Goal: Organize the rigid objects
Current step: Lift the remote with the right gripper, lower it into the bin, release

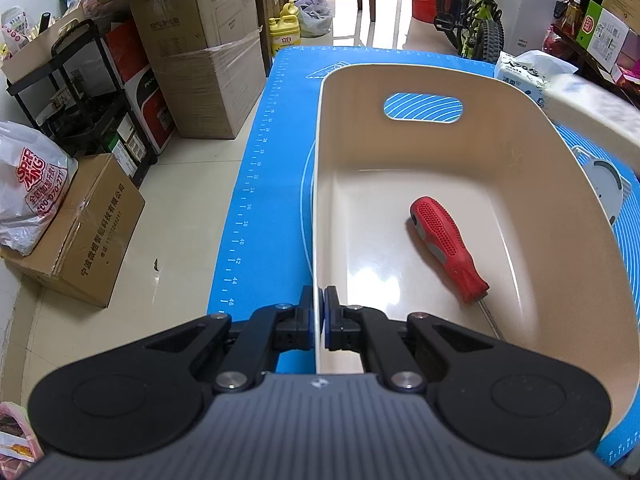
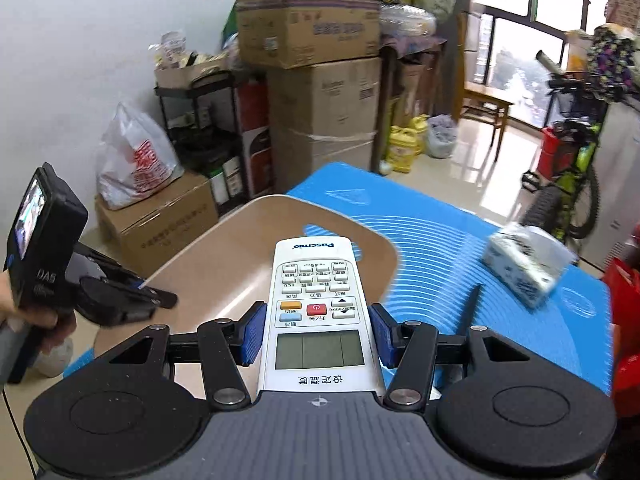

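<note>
A beige plastic bin (image 1: 500, 92) stands on a blue mat (image 1: 280, 128). A red-handled screwdriver (image 1: 446, 246) lies inside it on the bottom. My left gripper (image 1: 319, 304) is shut on the bin's left wall near the corner. My right gripper (image 2: 318, 330) is shut on a white air-conditioner remote (image 2: 316, 300), holding it above the bin (image 2: 224, 256) with buttons facing up. The left gripper (image 2: 156, 300) shows in the right wrist view, clamped on the bin's rim.
A tissue pack (image 1: 532, 68) lies on the mat beyond the bin; it appears blurred in the right wrist view (image 2: 524, 264). A round grey-white object (image 1: 606, 188) sits right of the bin. Cardboard boxes (image 1: 200, 60), a black shelf (image 1: 80, 92) and a bicycle (image 1: 476, 12) surround the table.
</note>
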`<action>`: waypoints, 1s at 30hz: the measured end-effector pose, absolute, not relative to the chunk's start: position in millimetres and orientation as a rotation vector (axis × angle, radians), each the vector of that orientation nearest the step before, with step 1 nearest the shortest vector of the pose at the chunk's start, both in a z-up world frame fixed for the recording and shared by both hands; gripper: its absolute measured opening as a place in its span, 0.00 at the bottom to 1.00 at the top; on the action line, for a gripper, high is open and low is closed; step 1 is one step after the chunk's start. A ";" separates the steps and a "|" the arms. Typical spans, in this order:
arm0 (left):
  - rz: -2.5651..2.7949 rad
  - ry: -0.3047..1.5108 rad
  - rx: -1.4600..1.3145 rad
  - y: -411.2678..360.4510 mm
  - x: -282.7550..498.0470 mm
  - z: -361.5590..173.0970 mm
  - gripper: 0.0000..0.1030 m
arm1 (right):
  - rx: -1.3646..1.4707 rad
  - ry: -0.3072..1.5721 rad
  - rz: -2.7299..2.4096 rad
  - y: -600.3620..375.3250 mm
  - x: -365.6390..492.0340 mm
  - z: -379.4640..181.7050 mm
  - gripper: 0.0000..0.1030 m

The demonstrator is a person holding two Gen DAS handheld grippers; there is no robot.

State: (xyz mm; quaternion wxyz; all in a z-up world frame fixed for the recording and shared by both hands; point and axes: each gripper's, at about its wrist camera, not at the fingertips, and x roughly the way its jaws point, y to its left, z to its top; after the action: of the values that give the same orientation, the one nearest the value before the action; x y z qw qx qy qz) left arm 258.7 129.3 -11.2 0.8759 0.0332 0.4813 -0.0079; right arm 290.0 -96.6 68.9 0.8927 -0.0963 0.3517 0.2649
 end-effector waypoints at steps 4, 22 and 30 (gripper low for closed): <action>-0.021 1.005 0.076 129.1 258.1 -9.7 0.05 | -0.206 0.776 0.572 -59.7 310.6 47.6 0.57; -0.026 1.005 0.093 130.3 259.7 -10.0 0.05 | -0.371 0.954 0.548 21.6 337.3 -45.1 0.57; -0.023 1.006 0.092 130.2 260.4 -10.5 0.05 | -0.396 0.978 0.519 28.2 339.6 -48.6 0.62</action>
State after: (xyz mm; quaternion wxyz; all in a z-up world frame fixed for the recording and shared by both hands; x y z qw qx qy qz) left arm 260.4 130.2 -10.5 0.8752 0.0441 0.4817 -0.0111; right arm 339.6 28.2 -48.6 0.8320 -0.1870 0.4613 0.2449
